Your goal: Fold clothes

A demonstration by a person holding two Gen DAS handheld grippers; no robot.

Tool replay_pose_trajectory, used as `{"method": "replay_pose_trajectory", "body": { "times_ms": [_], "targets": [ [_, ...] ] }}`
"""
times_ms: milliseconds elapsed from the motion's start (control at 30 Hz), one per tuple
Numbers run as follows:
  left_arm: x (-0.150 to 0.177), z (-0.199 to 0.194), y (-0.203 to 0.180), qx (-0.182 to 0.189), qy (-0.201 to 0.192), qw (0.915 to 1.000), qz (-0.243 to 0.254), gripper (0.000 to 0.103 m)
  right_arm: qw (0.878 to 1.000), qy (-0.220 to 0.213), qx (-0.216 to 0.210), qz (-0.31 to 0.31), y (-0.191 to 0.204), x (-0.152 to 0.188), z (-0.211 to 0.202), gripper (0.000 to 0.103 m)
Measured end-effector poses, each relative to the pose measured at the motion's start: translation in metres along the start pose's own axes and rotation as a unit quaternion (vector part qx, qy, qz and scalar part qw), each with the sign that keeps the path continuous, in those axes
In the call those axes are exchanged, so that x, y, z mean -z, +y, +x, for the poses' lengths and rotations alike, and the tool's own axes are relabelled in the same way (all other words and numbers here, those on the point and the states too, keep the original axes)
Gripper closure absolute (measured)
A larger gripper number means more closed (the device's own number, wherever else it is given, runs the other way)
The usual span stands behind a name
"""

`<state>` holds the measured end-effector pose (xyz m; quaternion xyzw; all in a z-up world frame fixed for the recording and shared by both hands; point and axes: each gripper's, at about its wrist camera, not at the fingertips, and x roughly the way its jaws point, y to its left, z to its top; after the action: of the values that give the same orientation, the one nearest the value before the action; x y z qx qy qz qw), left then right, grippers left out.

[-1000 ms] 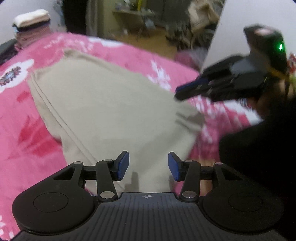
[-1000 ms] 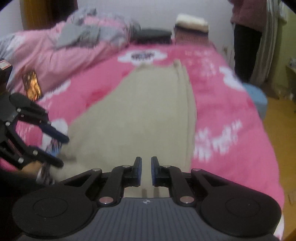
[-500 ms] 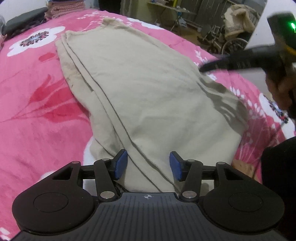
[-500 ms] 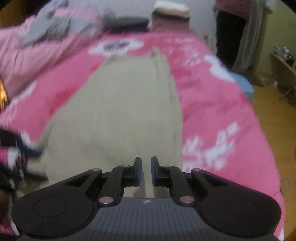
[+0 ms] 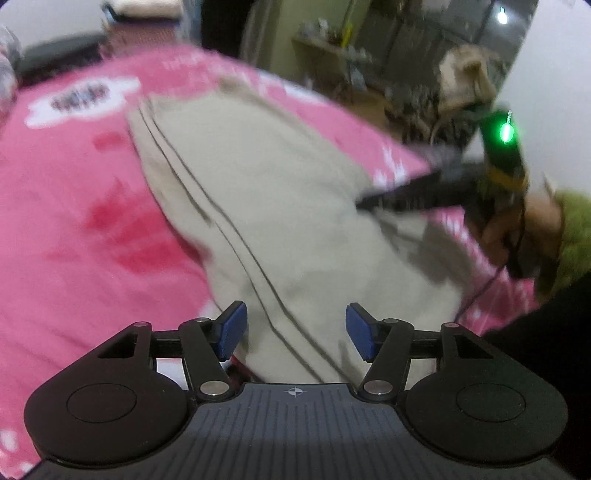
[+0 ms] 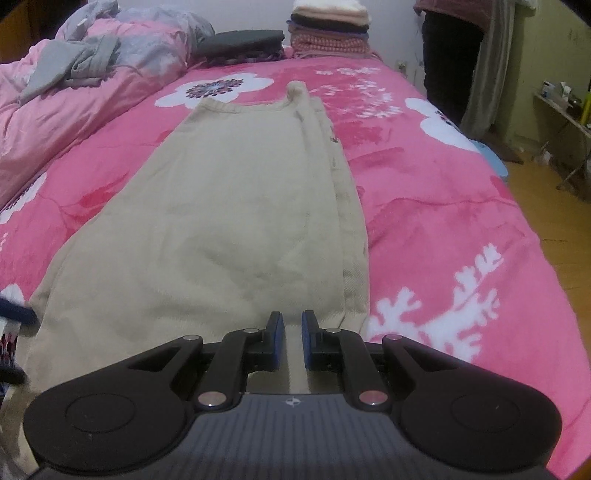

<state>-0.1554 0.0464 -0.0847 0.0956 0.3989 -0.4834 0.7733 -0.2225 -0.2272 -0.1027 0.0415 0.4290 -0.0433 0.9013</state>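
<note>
- A bedroom: a pink floral bedspread [image 6: 443,229] is the work surface.
- Nearest, the left gripper [image 5: 293,330], jaws spread and just widening, nothing pinched; the right gripper [image 6: 293,339] nearly closed, a narrow gap, gripping nothing.
- The beige garment [image 6: 229,221] lies flat lengthwise: soft, light, limp; best taken at the near corners.
- Farthest, a stack of folded clothes [image 6: 330,33]; no containers visible.

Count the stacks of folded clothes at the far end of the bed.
2: a dark flat stack left, a taller stack right. More may be hidden behind the quilt.

Matt beige woven cloth garment [image 6: 221,221], plush pink fleece blanket [image 6: 443,229], matt black plastic tool [image 6: 292,341]
</note>
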Motion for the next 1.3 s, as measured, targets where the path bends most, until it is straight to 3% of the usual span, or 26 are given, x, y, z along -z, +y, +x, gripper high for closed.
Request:
{"method": "replay_pose_trajectory", "body": {
  "times_ms": [200,333,433,500,567,933,1300],
  "targets": [
    [-0.037,0.000,-0.001,0.008,-0.031,0.9989,0.035,0.043,0.999,0.023,-0.007,0.032,-0.006,-0.009,0.005,0.091],
    [-0.052,0.030,-0.010,0.015,-0.021,0.9980,0.058,0.043,0.998,0.042,-0.013,0.048,-0.010,-0.015,0.007,0.091],
    [-0.051,0.056,-0.015,0.015,-0.002,0.9984,0.054,0.043,0.997,0.051,-0.018,0.052,-0.012,-0.018,0.008,0.091],
    [-0.044,0.076,-0.014,-0.013,0.035,0.9986,0.036,0.043,0.996,0.055,-0.022,0.059,-0.014,-0.018,0.008,0.091],
    [-0.037,0.081,-0.012,-0.021,0.040,0.9987,0.022,0.043,0.996,0.056,-0.023,0.064,-0.014,-0.018,0.009,0.091],
    [-0.042,0.078,0.001,-0.009,0.040,0.9987,-0.030,0.042,0.996,0.050,-0.014,0.073,-0.012,-0.016,0.008,0.091],
    [-0.043,0.081,-0.002,-0.014,0.045,0.9985,-0.028,0.038,0.997,0.049,-0.009,0.066,-0.010,-0.016,0.008,0.090]
  ]
}}
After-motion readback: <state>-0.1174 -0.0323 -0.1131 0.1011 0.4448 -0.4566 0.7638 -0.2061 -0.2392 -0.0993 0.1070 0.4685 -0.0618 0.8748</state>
